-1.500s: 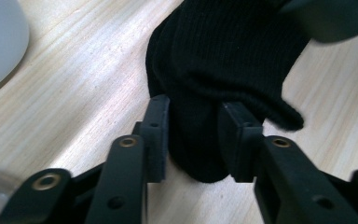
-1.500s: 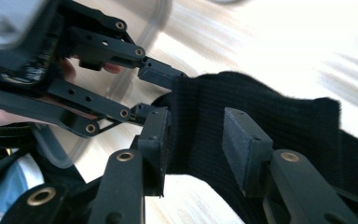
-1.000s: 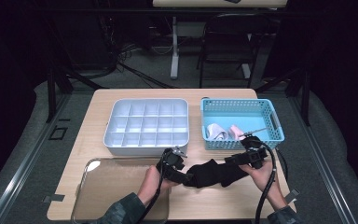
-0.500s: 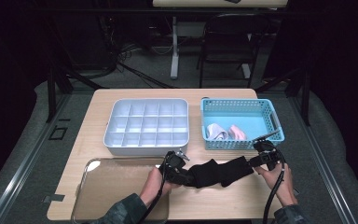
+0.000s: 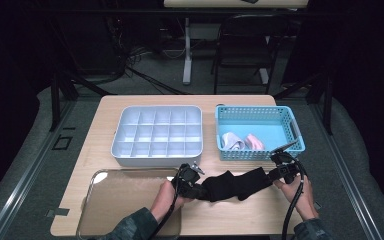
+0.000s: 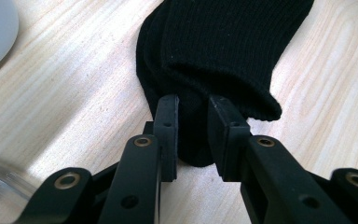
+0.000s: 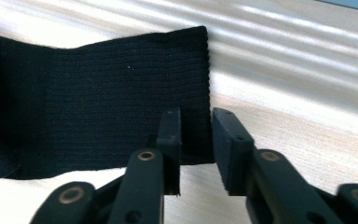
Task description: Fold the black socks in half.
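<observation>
A black sock lies stretched across the wooden table near its front edge. My left gripper is at its left end. In the left gripper view the jaws have just been closing and pinch the sock's rounded end. My right gripper is at the sock's right end. In the right gripper view its jaws have also just been closing and grip the corner of the ribbed cuff. A hand holds each gripper from below.
A grey compartment tray sits behind the sock at centre left. Beside it to the right is a blue basket with a white rolled sock and a pink one. A clear tray lies at the front left.
My right gripper moved right and down toward the table, drawing the sock out longer and flatter. The left gripper stayed in place.
</observation>
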